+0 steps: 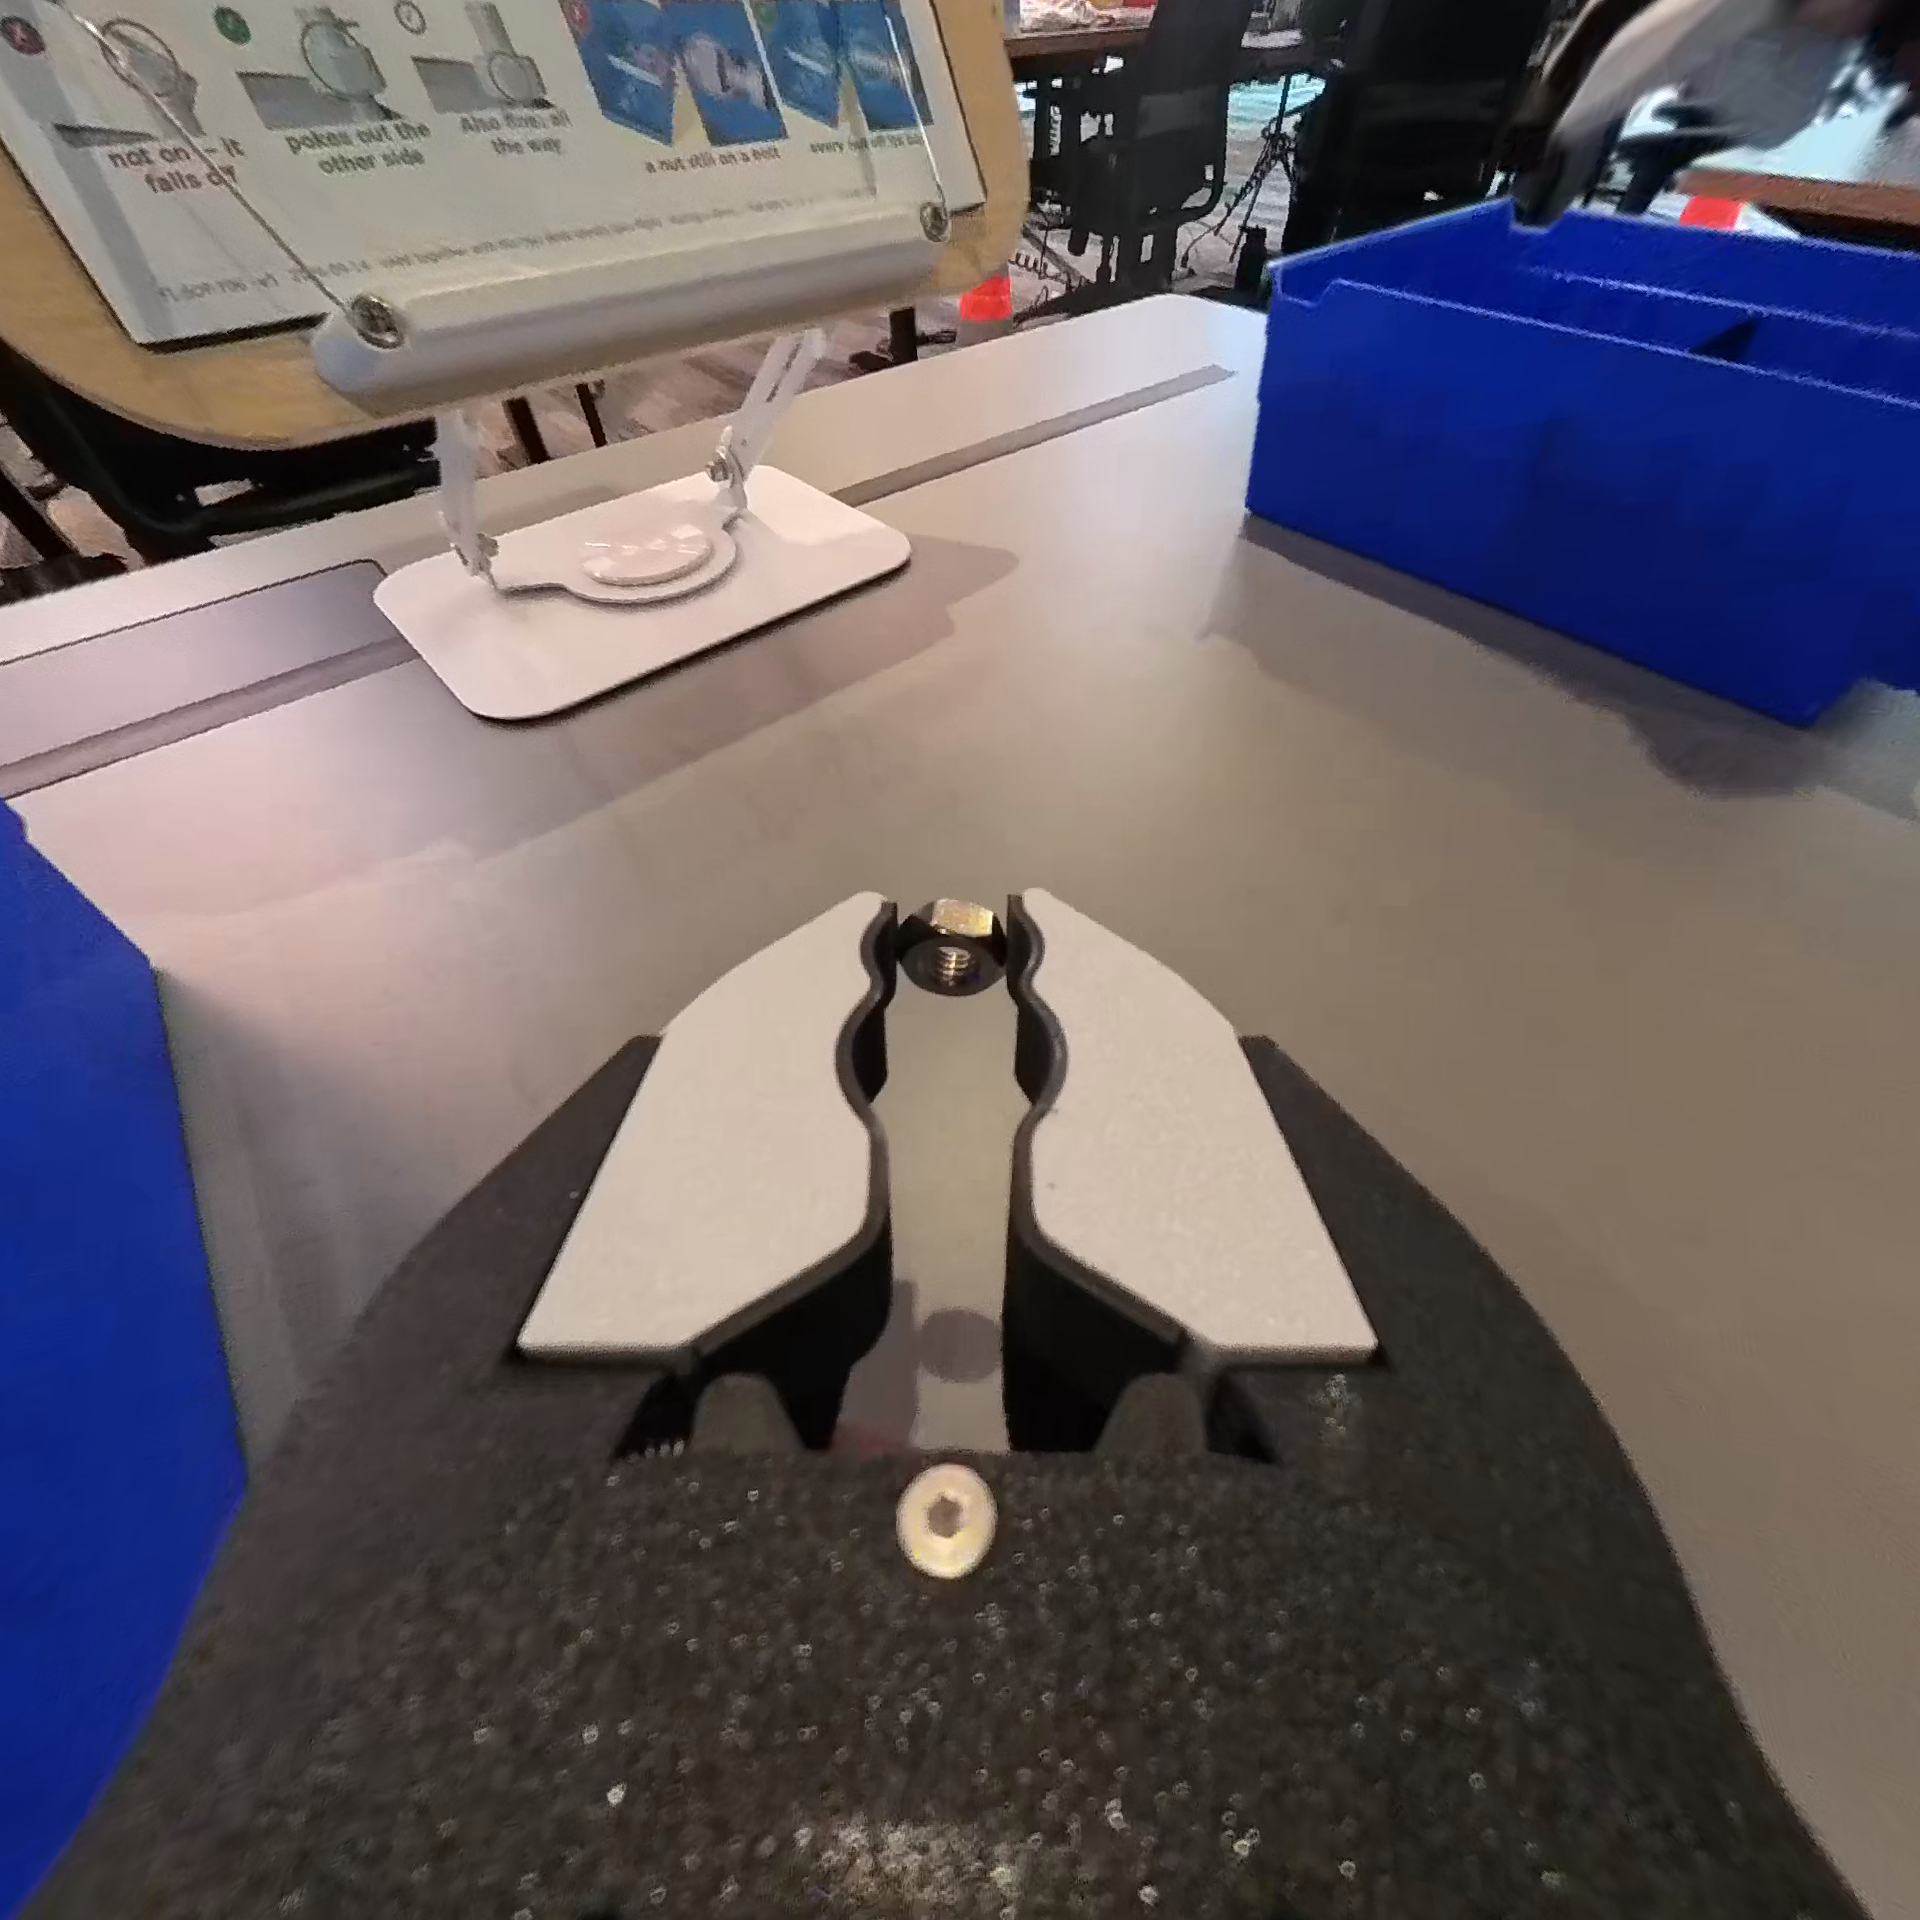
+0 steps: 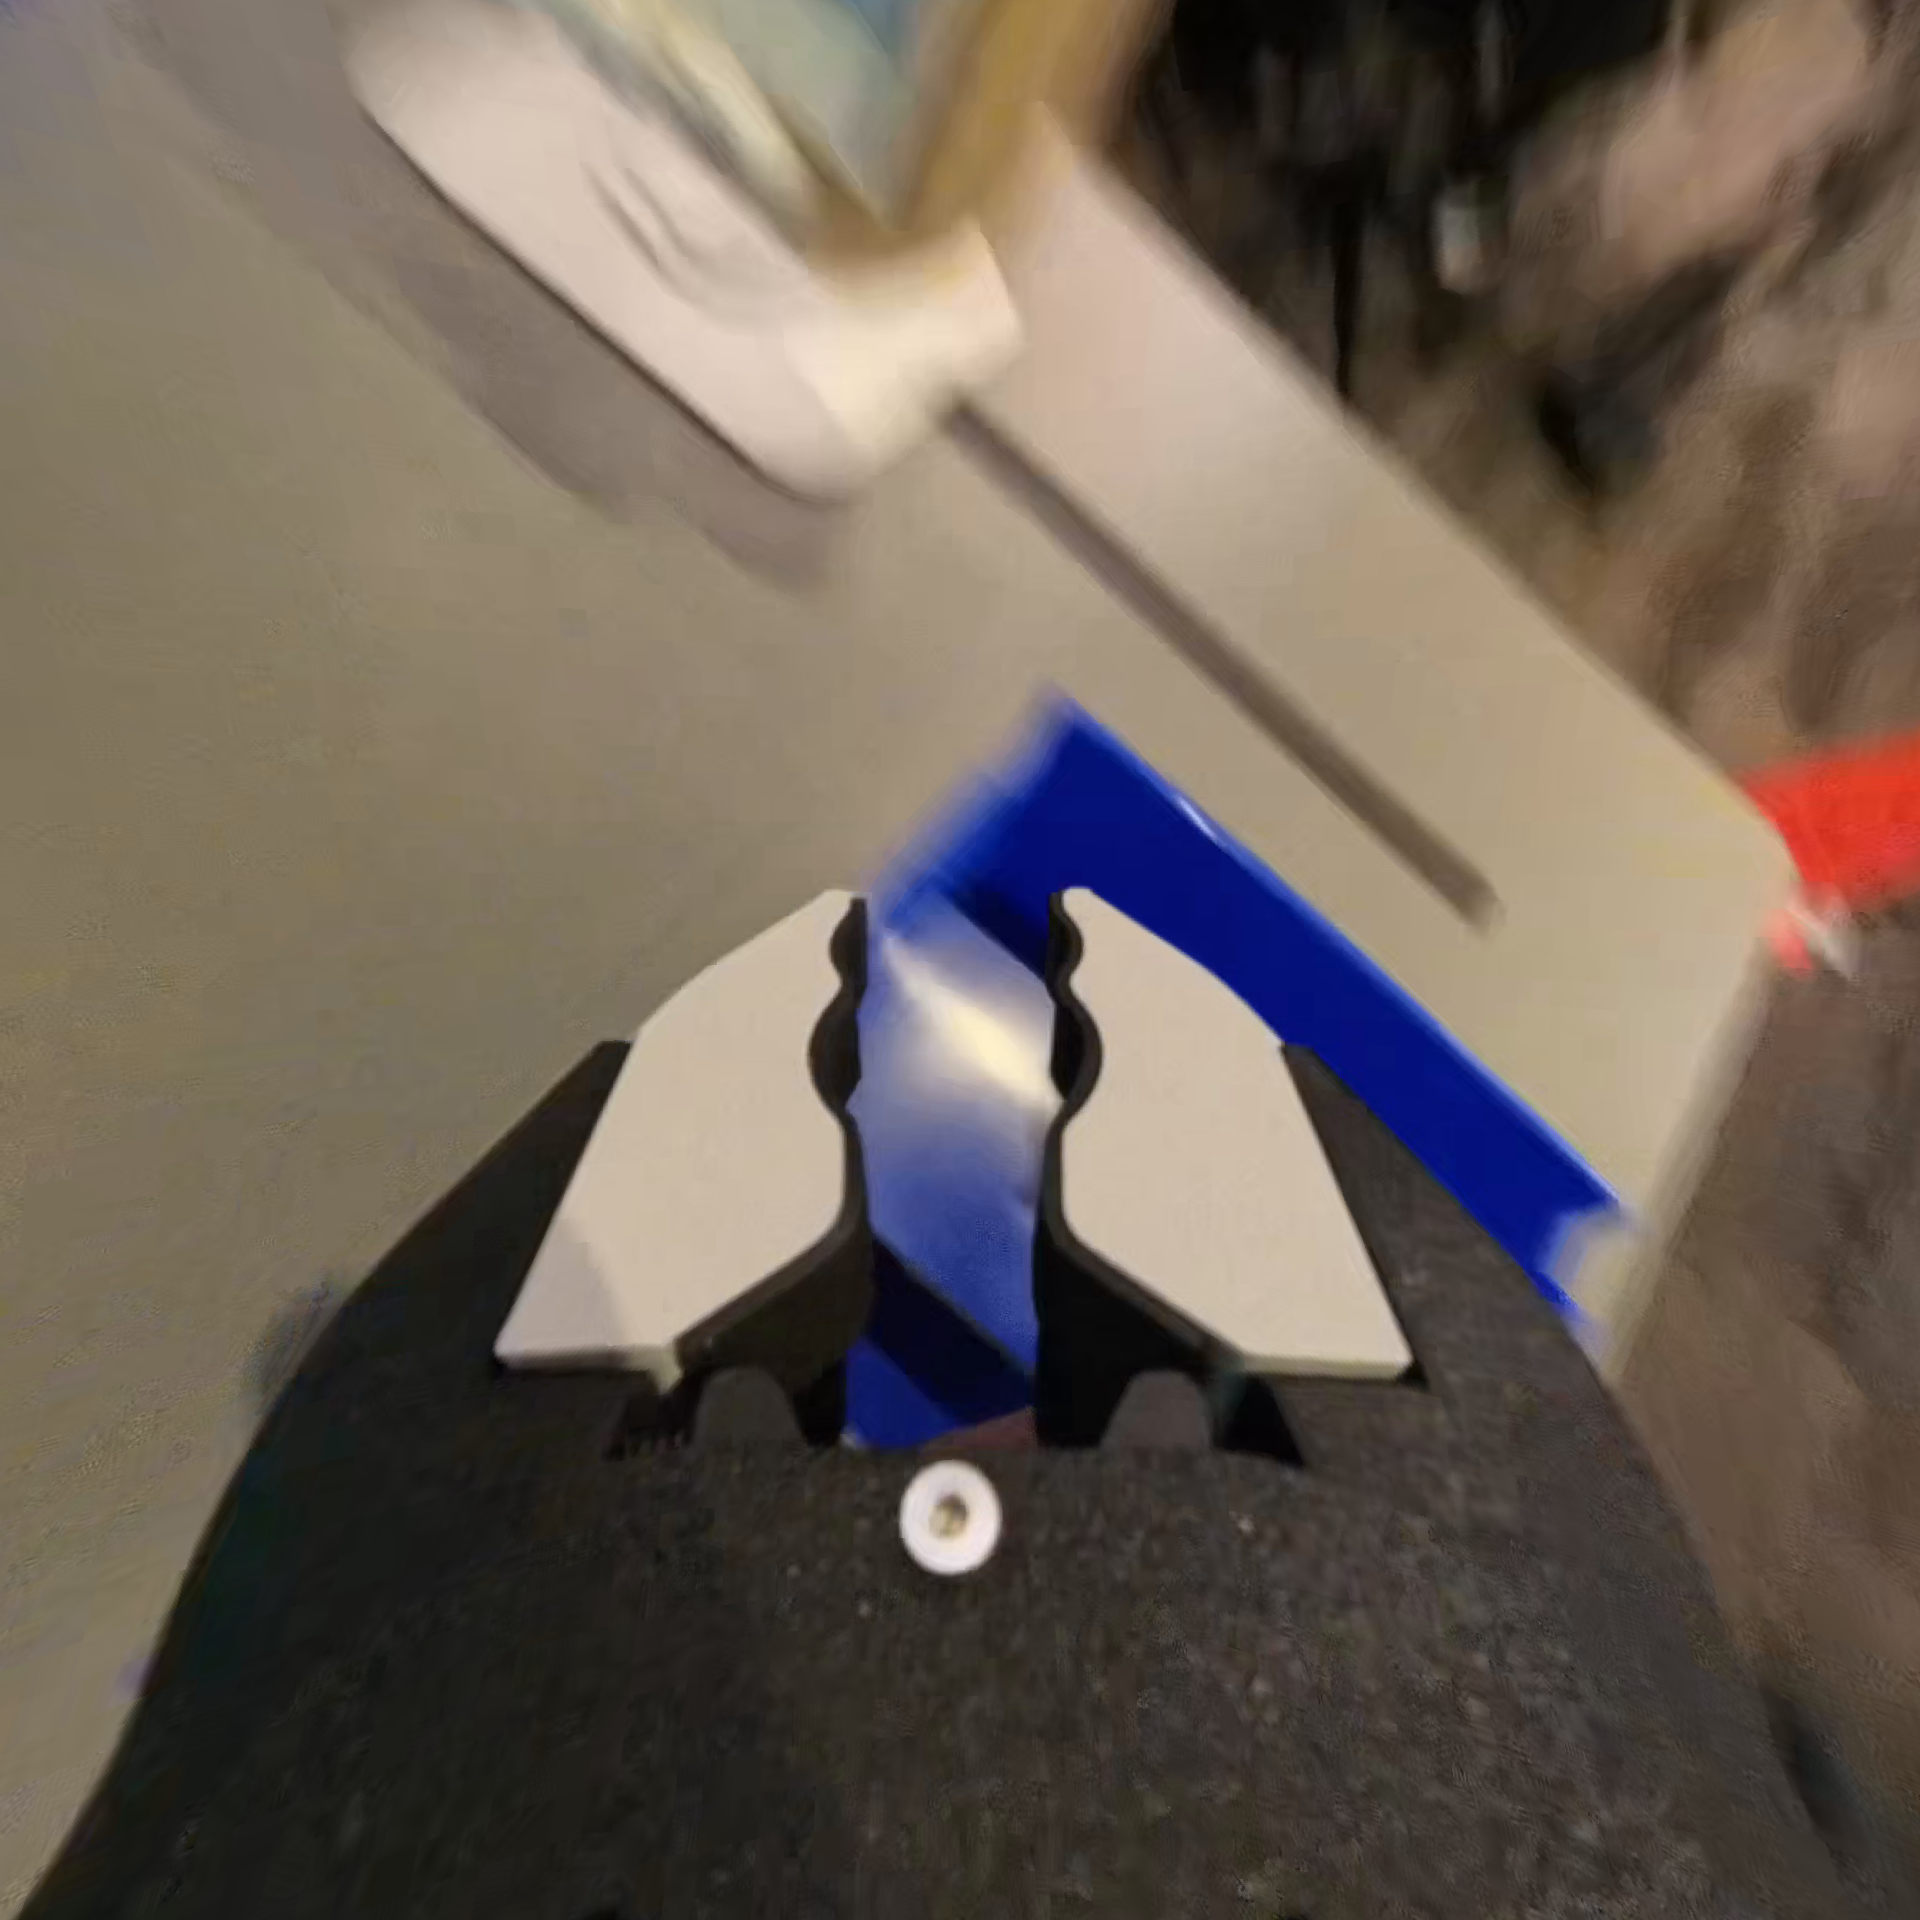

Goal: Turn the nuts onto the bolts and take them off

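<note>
My left gripper (image 1: 951, 935) is shut on a small steel hex nut (image 1: 948, 948), held at the fingertips above the grey table (image 1: 1247, 935), with the threaded hole facing the camera. My right gripper (image 2: 958, 914) is open and empty, hovering over a blue bin (image 2: 1195, 914); this view is blurred by motion. The right gripper also shows, blurred, in the left wrist view (image 1: 1683, 94) above the blue bin (image 1: 1558, 457) at the far right. No bolt is visible.
A white stand (image 1: 644, 592) holding an instruction card (image 1: 499, 135) sits at the back of the table; it also shows blurred in the right wrist view (image 2: 727, 260). Another blue bin (image 1: 83, 1247) is at the left edge. Chairs and floor lie beyond the table. The tips of one gripper are about 35 cm away from the tips of the other.
</note>
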The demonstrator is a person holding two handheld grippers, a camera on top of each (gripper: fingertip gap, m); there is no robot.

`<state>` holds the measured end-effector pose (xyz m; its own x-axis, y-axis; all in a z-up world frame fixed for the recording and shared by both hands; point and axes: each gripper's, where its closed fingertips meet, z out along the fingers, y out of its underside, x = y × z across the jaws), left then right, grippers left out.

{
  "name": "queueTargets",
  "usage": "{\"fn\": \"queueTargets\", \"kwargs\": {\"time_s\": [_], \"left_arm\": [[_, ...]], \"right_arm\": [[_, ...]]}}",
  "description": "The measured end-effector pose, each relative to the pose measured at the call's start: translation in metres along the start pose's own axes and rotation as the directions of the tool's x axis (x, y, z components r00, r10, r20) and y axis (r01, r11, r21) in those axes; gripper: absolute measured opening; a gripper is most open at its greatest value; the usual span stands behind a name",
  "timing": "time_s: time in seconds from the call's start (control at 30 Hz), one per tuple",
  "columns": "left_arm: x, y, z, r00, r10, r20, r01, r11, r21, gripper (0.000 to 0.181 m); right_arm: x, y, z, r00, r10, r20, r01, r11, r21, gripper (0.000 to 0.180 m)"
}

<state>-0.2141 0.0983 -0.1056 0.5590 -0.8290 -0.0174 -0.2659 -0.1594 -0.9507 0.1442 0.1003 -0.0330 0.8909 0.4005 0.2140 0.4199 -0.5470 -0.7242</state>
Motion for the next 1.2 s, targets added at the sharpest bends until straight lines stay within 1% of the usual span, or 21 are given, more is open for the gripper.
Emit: {"fn": "queueTargets", "kwargs": {"time_s": [0.07, 0.1, 0.13, 0.2, 0.23, 0.3, 0.37, 0.4, 0.47, 0.5, 0.57, 0.6, 0.67, 0.7, 0.77, 0.87, 0.9, 0.97, 1.03, 1.1, 1.2], "left_arm": [[-0.001, -0.002, -0.001, 1.0, -0.003, -0.005, 0.004, 1.0, 0.011, 0.02], [-0.001, -0.002, -0.002, 1.0, -0.005, -0.016, 0.005, 1.0, 0.018, 0.02], [0.0, -0.003, -0.003, 1.0, -0.006, -0.03, 0.007, 1.0, 0.025, 0.02], [0.0, -0.003, -0.004, 0.999, -0.011, -0.052, 0.013, 0.999, 0.031, 0.02], [0.003, -0.004, -0.004, 0.997, -0.01, -0.079, 0.013, 0.999, 0.039, 0.02], [0.011, -0.007, -0.006, 0.99, 0.004, -0.138, 0.004, 0.998, 0.063, 0.019], [0.017, -0.007, -0.007, 0.985, 0.024, -0.169, -0.013, 0.998, 0.062, 0.02], [0.017, -0.006, -0.006, 0.985, 0.036, -0.166, -0.027, 0.998, 0.055, 0.02], [0.019, -0.004, -0.006, 0.984, 0.053, -0.168, -0.046, 0.998, 0.042, 0.02], [0.021, -0.002, -0.006, 0.981, 0.05, -0.186, -0.047, 0.999, 0.025, 0.019], [0.028, 0.004, -0.002, 0.969, 0.023, -0.246, -0.033, 0.999, -0.038, 0.019], [0.033, 0.011, 0.003, 0.956, 0.007, -0.294, -0.044, 0.992, -0.121, 0.019], [0.035, 0.024, 0.016, 0.942, -0.011, -0.336, -0.109, 0.936, -0.334, 0.019], [0.034, 0.023, 0.024, 0.941, 0.011, -0.339, -0.154, 0.905, -0.396, 0.019], [0.037, 0.025, 0.038, 0.918, 0.008, -0.397, -0.242, 0.803, -0.544, 0.02], [0.031, 0.029, 0.072, 0.923, 0.014, -0.385, -0.3, 0.651, -0.697, 0.02], [0.028, 0.031, 0.083, 0.93, 0.035, -0.365, -0.308, 0.616, -0.725, 0.02], [0.029, 0.039, 0.096, 0.938, 0.016, -0.346, -0.298, 0.547, -0.782, 0.02], [0.031, 0.044, 0.102, 0.942, 0.022, -0.335, -0.299, 0.509, -0.807, 0.02], [0.03, 0.048, 0.106, 0.948, 0.032, -0.316, -0.291, 0.486, -0.824, 0.02], [0.037, 0.051, 0.105, 0.949, -0.027, -0.315, -0.265, 0.475, -0.839, 0.02]], "right_arm": [[-0.094, -0.051, -0.024, 0.983, -0.033, 0.179, -0.024, 0.951, 0.31, 0.035], [-0.143, -0.064, -0.033, 0.955, -0.049, 0.292, -0.081, 0.907, 0.414, 0.036], [-0.189, -0.07, -0.037, 0.908, -0.059, 0.415, -0.159, 0.868, 0.47, 0.04], [-0.263, -0.064, -0.026, 0.807, -0.048, 0.588, -0.291, 0.835, 0.466, 0.044], [-0.289, -0.053, -0.012, 0.779, -0.043, 0.626, -0.303, 0.848, 0.435, 0.052], [-0.317, -0.035, 0.013, 0.76, -0.021, 0.649, -0.321, 0.857, 0.404, 0.05], [-0.327, -0.016, 0.032, 0.753, -0.002, 0.658, -0.302, 0.888, 0.348, 0.052], [-0.327, -0.011, 0.033, 0.758, -0.011, 0.652, -0.275, 0.901, 0.335, 0.057], [-0.32, -0.014, 0.023, 0.774, -0.045, 0.631, -0.274, 0.875, 0.399, 0.049], [-0.317, -0.013, 0.023, 0.778, -0.038, 0.627, -0.282, 0.871, 0.403, 0.046], [-0.312, -0.006, 0.027, 0.789, -0.023, 0.614, -0.264, 0.89, 0.372, 0.049], [-0.308, -0.006, 0.026, 0.797, -0.027, 0.603, -0.263, 0.884, 0.387, 0.047], [-0.304, -0.007, 0.022, 0.788, -0.025, 0.615, -0.282, 0.873, 0.397, 0.046], [-0.302, -0.006, 0.021, 0.779, -0.018, 0.627, -0.294, 0.873, 0.39, 0.046], [-0.302, -0.004, 0.018, 0.763, -0.019, 0.646, -0.3, 0.875, 0.381, 0.046], [-0.303, 0.001, 0.016, 0.753, -0.03, 0.657, -0.292, 0.88, 0.374, 0.045], [-0.305, 0.003, 0.016, 0.75, -0.034, 0.66, -0.285, 0.885, 0.369, 0.045], [-0.309, 0.005, 0.016, 0.752, -0.048, 0.658, -0.267, 0.89, 0.37, 0.046], [-0.312, 0.007, 0.014, 0.745, -0.06, 0.664, -0.258, 0.893, 0.369, 0.046], [-0.313, 0.007, 0.013, 0.739, -0.06, 0.671, -0.262, 0.892, 0.369, 0.045], [-0.315, 0.007, 0.012, 0.731, -0.062, 0.679, -0.263, 0.893, 0.365, 0.045]]}}
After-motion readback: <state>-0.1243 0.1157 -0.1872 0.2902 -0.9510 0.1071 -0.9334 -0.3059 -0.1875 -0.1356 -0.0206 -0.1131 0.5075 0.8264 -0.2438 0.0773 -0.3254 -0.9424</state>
